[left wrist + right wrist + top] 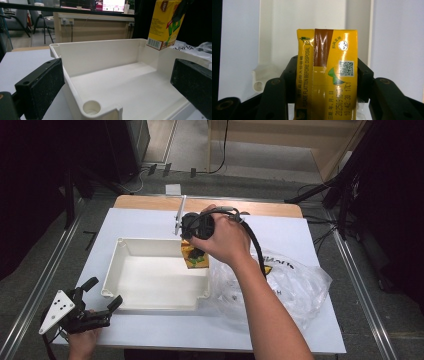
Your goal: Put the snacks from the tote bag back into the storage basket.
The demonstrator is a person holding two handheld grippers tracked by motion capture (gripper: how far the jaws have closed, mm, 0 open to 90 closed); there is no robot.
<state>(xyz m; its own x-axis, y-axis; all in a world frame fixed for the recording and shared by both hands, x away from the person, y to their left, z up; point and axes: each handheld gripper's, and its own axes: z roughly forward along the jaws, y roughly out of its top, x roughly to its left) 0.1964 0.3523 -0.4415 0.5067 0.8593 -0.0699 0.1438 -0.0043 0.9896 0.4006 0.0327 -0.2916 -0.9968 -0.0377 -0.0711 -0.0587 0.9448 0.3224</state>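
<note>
Right gripper point(194, 251) clamps the yellow drink carton point(194, 256) over the white bin's point(116, 260) right wall — may clip rim & tip out. Left gripper point(102, 296) gapes wide, holding nothing, nr bin's front-left corner.

Drink carton point(327, 75) bottom cut off by right gripper view's lower edge, its top cropped in left gripper view; hand point(225, 240) hides most of right gripper point(192, 251) from above.

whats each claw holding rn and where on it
The right claw grips the yellow drink carton by its two narrow sides, above the white tray. The left claw is open, holding nothing.
</note>
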